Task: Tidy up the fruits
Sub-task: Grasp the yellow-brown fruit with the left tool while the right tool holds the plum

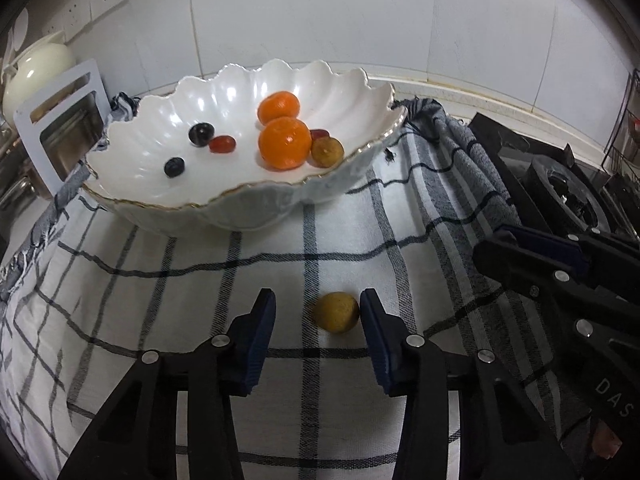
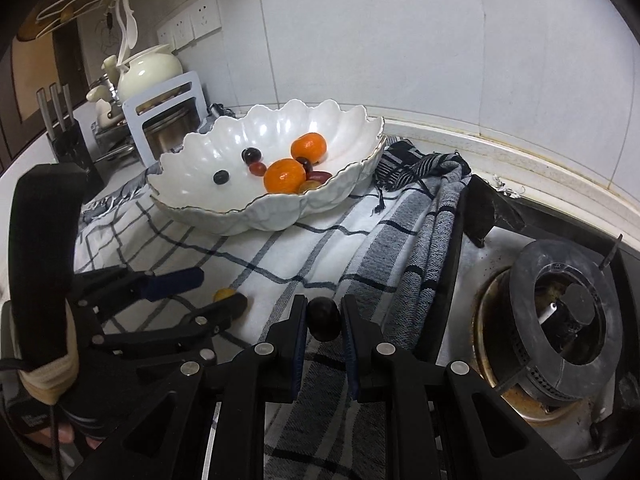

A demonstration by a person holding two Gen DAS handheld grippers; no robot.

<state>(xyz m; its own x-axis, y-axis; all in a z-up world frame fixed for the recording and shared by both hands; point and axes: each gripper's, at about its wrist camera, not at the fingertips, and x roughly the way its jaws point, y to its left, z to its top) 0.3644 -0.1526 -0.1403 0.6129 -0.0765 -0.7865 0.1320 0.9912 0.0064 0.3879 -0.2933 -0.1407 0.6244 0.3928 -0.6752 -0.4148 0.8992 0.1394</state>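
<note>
A white scalloped bowl (image 1: 352,92) stands on a checked cloth (image 1: 200,280) and holds two oranges (image 1: 285,143), dark grapes (image 1: 174,167), red fruits (image 1: 221,144) and a small yellow-brown fruit (image 1: 327,152). A second yellow-brown fruit (image 1: 336,312) lies on the cloth between the fingers of my open left gripper (image 1: 318,312), close to the right finger. My right gripper (image 2: 324,318) is shut on a dark plum-like fruit (image 2: 323,318) just above the cloth. The bowl also shows in the right wrist view (image 2: 360,128). The left gripper (image 2: 216,292) shows there too, around the yellow fruit (image 2: 223,294).
A gas stove burner (image 2: 564,312) sits right of the cloth. A dish rack with metal pans (image 2: 168,128), a cream teapot (image 2: 148,68) and a knife block (image 2: 66,136) stand at the left. A tiled wall runs behind the bowl.
</note>
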